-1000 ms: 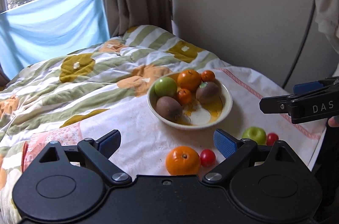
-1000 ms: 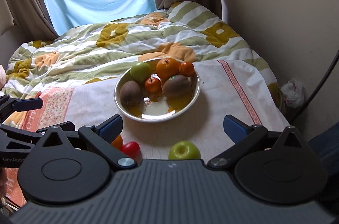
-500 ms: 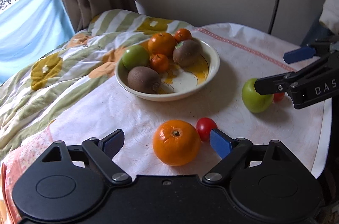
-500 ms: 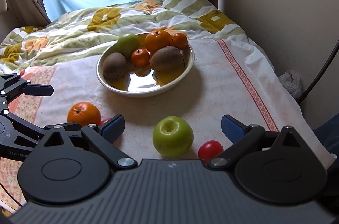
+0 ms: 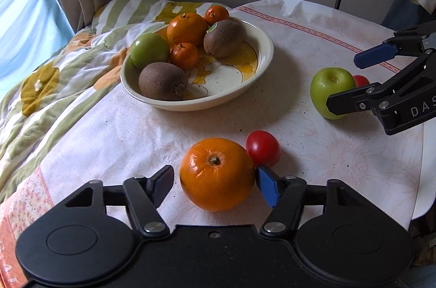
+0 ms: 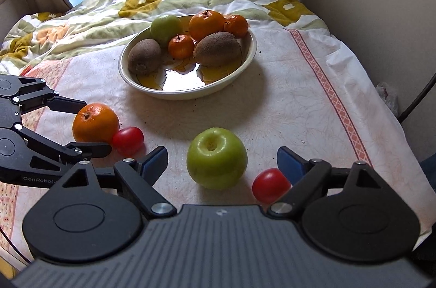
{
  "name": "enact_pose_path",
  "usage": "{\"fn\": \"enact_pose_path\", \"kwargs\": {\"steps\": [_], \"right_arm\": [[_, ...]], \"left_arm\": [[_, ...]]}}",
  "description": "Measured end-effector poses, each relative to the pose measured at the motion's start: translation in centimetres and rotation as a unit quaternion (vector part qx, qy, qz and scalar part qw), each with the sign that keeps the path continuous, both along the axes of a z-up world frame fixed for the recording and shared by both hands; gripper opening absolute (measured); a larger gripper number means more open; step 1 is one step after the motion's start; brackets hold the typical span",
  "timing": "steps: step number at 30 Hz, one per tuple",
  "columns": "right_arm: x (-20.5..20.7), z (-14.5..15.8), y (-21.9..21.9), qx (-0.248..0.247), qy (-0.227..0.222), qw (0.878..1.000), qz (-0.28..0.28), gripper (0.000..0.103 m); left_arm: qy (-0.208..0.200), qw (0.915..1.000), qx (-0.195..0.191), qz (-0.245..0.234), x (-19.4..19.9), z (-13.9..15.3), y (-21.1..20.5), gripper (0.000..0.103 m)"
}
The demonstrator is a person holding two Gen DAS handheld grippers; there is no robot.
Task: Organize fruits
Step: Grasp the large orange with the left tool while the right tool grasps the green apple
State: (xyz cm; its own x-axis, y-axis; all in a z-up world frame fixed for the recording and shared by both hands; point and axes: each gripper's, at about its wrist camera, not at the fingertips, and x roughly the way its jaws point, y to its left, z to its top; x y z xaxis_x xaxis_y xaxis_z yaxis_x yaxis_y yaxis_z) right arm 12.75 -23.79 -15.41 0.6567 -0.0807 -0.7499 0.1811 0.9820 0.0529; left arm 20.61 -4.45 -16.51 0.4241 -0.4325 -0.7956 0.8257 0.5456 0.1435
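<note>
Sitting on the white cloth-covered worktop (image 5: 340, 151), a large round orange (image 5: 217, 173) lies between the spread fingers of the left tongs (image 5: 215, 187), whose blue right pad touches its skin while the left pad stands just clear; a small red tomato (image 5: 263, 147) rests against it. To the right, a shiny green apple (image 6: 216, 162) lies between the released right tongs (image 6: 222, 159), a second red tomato (image 6: 269, 185) just beside it. Behind them stands a cream ceramic bowl (image 5: 265, 48) holding kiwis, oranges and a green apple.
</note>
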Motion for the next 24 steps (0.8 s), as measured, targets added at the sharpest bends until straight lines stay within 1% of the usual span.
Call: {"fn": "enact_pose_path", "kwargs": {"steps": [2, 4, 7, 9, 11, 19, 24], "right_arm": [[0.2, -0.2, -0.1, 0.004, 0.003, 1.000, 0.002, 0.097], [0.3, -0.3, -0.2, 0.008, 0.006, 1.000, 0.004, 0.095], [0.4, -0.5, -0.2, 0.009, 0.008, 1.000, 0.005, 0.094], [0.5, -0.6, -0.2, 0.008, 0.009, 1.000, 0.007, 0.090], [0.6, -0.7, -0.2, 0.008, 0.012, 1.000, 0.010, 0.086], [0.9, -1.0, 0.2, -0.003, 0.016, 1.000, 0.021, 0.082], [1.1, -1.2, 0.4, -0.006, 0.019, 0.999, 0.028, 0.076]], "left_arm": [[0.004, 1.0000, 0.002, -0.003, 0.0, -0.2, -0.1, 0.066], [0.001, 1.0000, 0.003, -0.005, -0.1, -0.3, -0.1, 0.066], [0.010, 0.9999, -0.002, -0.001, 0.2, -0.2, 0.0, 0.065], [0.010, 0.9999, -0.004, 0.002, 0.2, -0.2, 0.1, 0.065], [0.010, 0.9999, -0.004, 0.006, -0.1, -0.2, 0.2, 0.065], [0.013, 0.9994, -0.013, 0.030, -0.7, 0.1, 1.2, 0.065], [0.009, 0.9989, -0.018, 0.042, -1.0, 0.6, 1.6, 0.065]]}}
